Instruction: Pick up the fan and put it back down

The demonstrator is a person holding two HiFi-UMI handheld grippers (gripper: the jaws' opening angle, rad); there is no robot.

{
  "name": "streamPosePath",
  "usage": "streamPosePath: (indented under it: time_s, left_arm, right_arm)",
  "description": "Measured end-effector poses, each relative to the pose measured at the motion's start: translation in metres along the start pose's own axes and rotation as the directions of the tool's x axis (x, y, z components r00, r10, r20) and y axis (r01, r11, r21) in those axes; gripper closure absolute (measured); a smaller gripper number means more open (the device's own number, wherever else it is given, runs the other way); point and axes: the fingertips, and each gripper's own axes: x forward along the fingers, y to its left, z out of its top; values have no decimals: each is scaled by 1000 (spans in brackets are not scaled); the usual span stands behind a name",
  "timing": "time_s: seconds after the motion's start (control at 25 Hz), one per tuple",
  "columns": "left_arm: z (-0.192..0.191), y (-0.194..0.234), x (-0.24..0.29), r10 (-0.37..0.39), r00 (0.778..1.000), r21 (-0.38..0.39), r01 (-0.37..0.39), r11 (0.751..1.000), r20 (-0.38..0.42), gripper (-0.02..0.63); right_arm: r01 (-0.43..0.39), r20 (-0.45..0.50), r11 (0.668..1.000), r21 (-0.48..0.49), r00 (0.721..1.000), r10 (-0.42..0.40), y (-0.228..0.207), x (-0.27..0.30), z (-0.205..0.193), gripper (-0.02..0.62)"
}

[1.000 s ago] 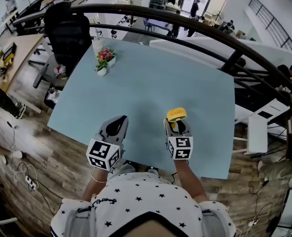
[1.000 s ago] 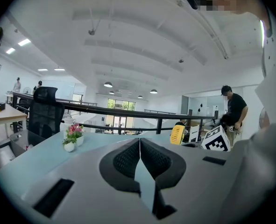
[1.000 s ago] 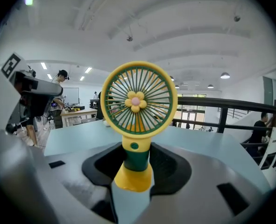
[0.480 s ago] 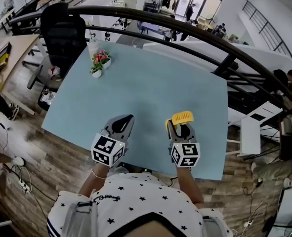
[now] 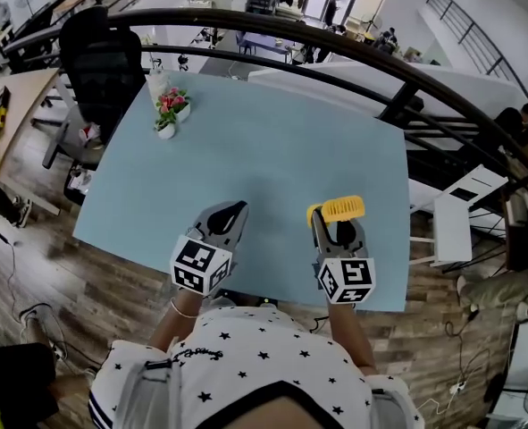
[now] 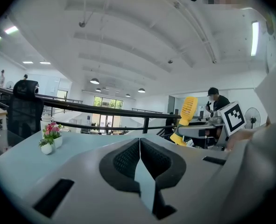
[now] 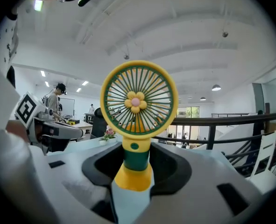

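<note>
One fan (image 7: 138, 97), one left claw (image 5: 235, 207), one right claw (image 5: 336, 227), one table (image 5: 272, 141), one chair (image 5: 103, 61), seemingly two flower pots (image 5: 167, 129)

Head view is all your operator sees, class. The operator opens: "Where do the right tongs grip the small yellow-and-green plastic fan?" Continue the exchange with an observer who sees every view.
Observer: The right tongs clamp the small yellow-and-green plastic fan at its green collar, below the head.
Operator: How does it sit there?
Observer: Straight up between the pads, its round grille facing the right gripper's camera, a flower badge at the centre.
Operator: And the left tongs?
Observer: The left tongs are shut, pads meeting with nothing between them.
</note>
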Motion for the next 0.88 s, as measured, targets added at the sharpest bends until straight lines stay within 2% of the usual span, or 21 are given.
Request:
streamPosePath:
  time_s: [0.88]
  left_arm:
    - [0,-2,0,-22,1000,12,23,1000,-5,577]
  right_arm:
    - [-6,32,1000,20,999,5,7,-4,8,426]
